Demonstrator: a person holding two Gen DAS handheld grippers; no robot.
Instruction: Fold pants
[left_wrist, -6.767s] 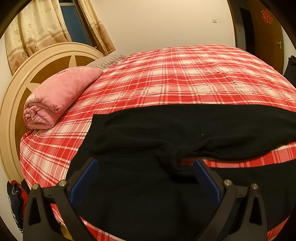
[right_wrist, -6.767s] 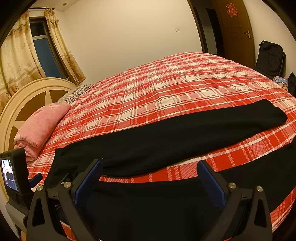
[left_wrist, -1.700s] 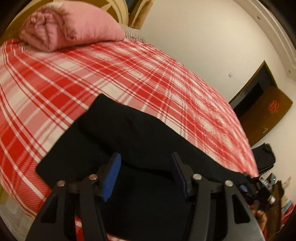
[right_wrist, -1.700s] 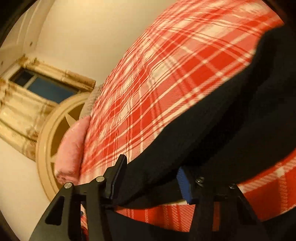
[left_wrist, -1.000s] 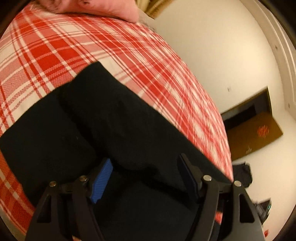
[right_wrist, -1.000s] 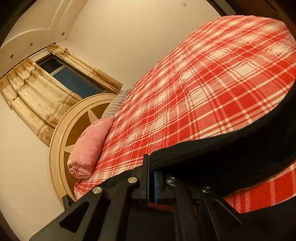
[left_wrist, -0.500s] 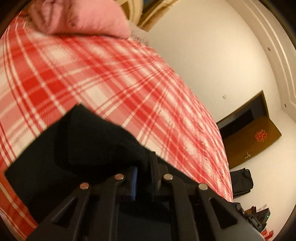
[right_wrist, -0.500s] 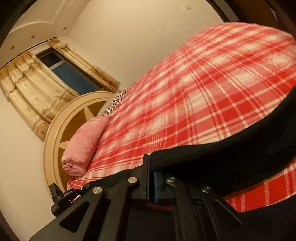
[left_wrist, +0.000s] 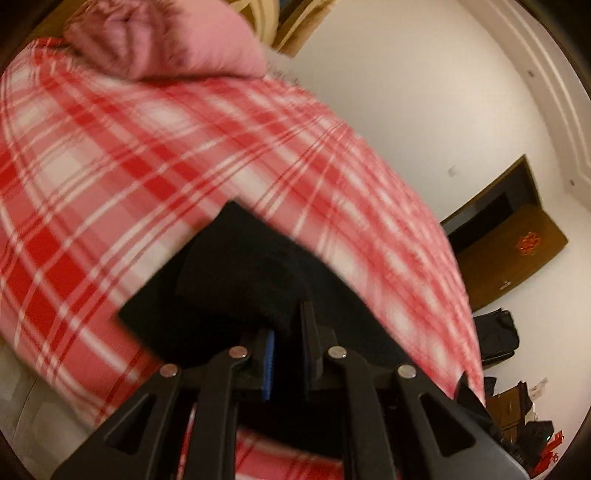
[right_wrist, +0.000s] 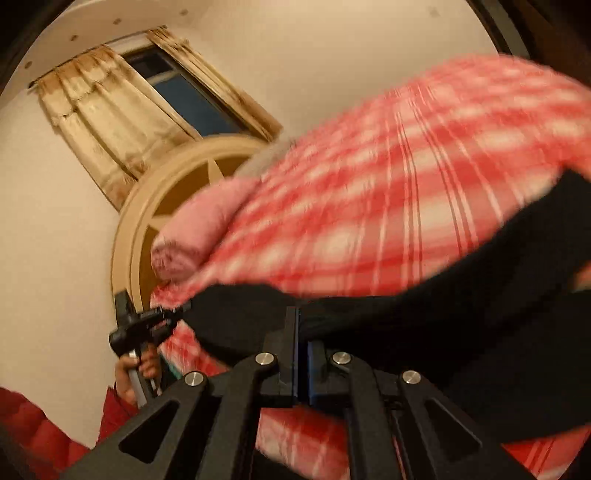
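Black pants (left_wrist: 236, 273) lie on a red plaid bed (left_wrist: 110, 158). My left gripper (left_wrist: 290, 325) is shut on a fold of the pants near the waist end and holds it raised off the bed. My right gripper (right_wrist: 301, 325) is shut on the black pants (right_wrist: 461, 306) further along the leg, with the cloth stretched above the plaid bed (right_wrist: 388, 206). In the right wrist view the left gripper (right_wrist: 147, 325) shows at the left, held in a hand and gripping the pants' far end.
A rolled pink blanket (left_wrist: 166, 44) lies at the head of the bed by a round cream headboard (right_wrist: 162, 192). A curtained window (right_wrist: 177, 88) is behind it. A brown door (left_wrist: 513, 254) and dark bags (left_wrist: 495, 336) stand at the far right.
Both grippers closed on the pants about a second ago. They have since lifted the cloth and are swinging it; both views are motion-blurred and tilted further.
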